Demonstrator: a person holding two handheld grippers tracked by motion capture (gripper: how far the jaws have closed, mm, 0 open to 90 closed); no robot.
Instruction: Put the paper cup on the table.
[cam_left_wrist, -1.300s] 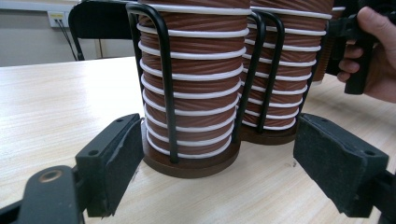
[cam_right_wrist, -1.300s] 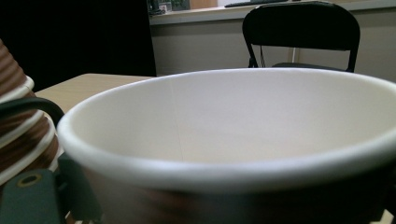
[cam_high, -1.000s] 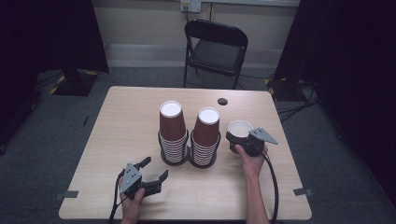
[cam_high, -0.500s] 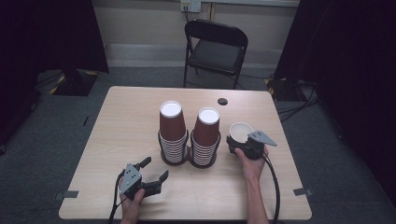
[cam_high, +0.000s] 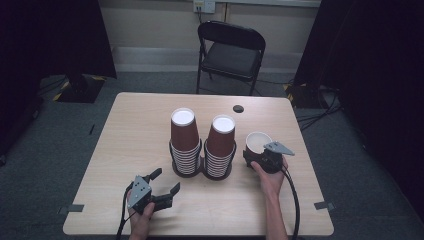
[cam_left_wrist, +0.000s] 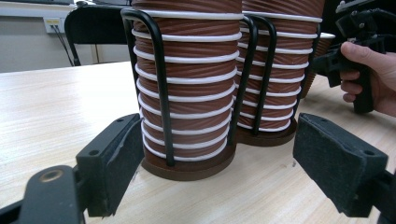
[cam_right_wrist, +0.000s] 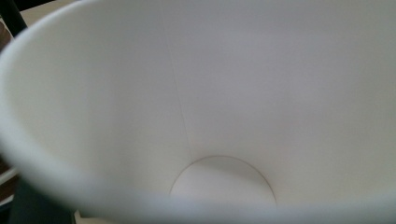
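Two stacks of upside-down brown ribbed paper cups, the left stack (cam_high: 184, 135) (cam_left_wrist: 191, 70) and the right stack (cam_high: 220, 140) (cam_left_wrist: 280, 60), stand in black wire holders (cam_left_wrist: 161, 70) at the table's middle. To their right is a single brown cup (cam_high: 258, 141) with its white inside (cam_right_wrist: 233, 93) facing my right gripper (cam_high: 255, 154). That gripper is right up against its rim. Its jaws have just been closing, but the cup hides them, so whether the pads press on it is unclear. My left gripper (cam_high: 167, 180) (cam_left_wrist: 219, 172) stands open near the front edge, pointing at the left stack's base without touching it.
A small black disc (cam_high: 238, 108) lies near the far edge of the wooden table (cam_high: 125, 130). A black folding chair (cam_high: 230, 50) stands behind the table. Cables (cam_high: 292, 200) trail from both grippers toward the front edge.
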